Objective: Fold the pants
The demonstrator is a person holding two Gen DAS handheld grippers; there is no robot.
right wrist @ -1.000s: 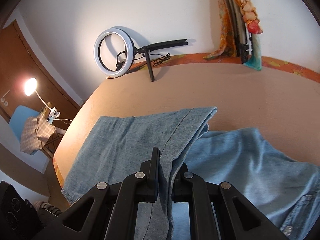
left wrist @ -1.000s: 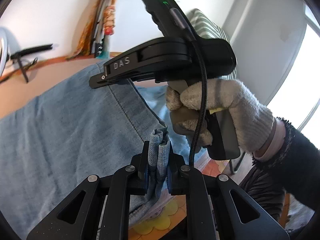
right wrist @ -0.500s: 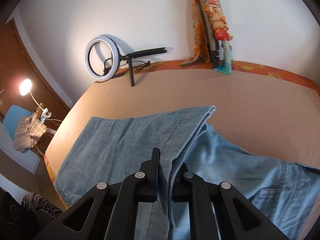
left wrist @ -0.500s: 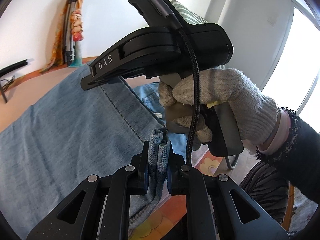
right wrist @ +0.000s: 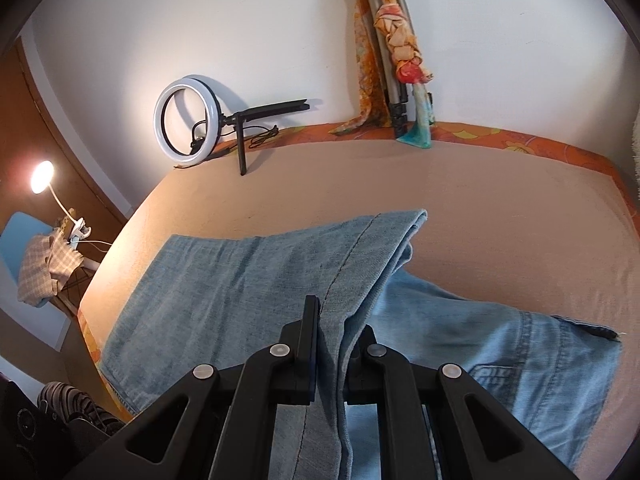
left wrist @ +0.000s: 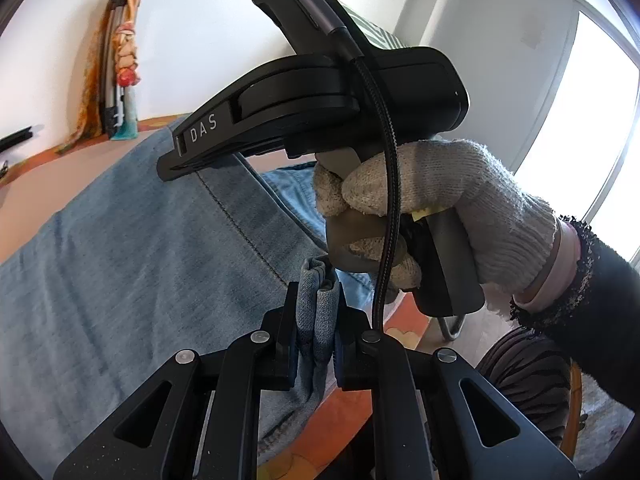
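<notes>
Light blue denim pants (right wrist: 248,280) lie on a tan bed (right wrist: 480,208), one leg folded over the rest. My right gripper (right wrist: 334,336) is shut on the raised fold of denim, with the waist and pocket part (right wrist: 520,360) spread out to its right. In the left wrist view my left gripper (left wrist: 318,320) is shut on a bunched edge of the pants (left wrist: 120,264). Just beyond it a gloved hand (left wrist: 440,208) holds the other gripper's black body (left wrist: 320,100), whose fingertips are hidden here.
A ring light (right wrist: 186,120) on a small tripod and a folded stand wrapped in a patterned scarf (right wrist: 396,56) stand against the far wall. A lamp (right wrist: 42,176) and a chair with a checked cloth (right wrist: 44,268) are left of the bed. A bright window (left wrist: 580,140) lies at the right.
Both grippers have carried the held denim sideways over the bed. The wall items have shifted across both views, and more of the waist part now shows at the right.
</notes>
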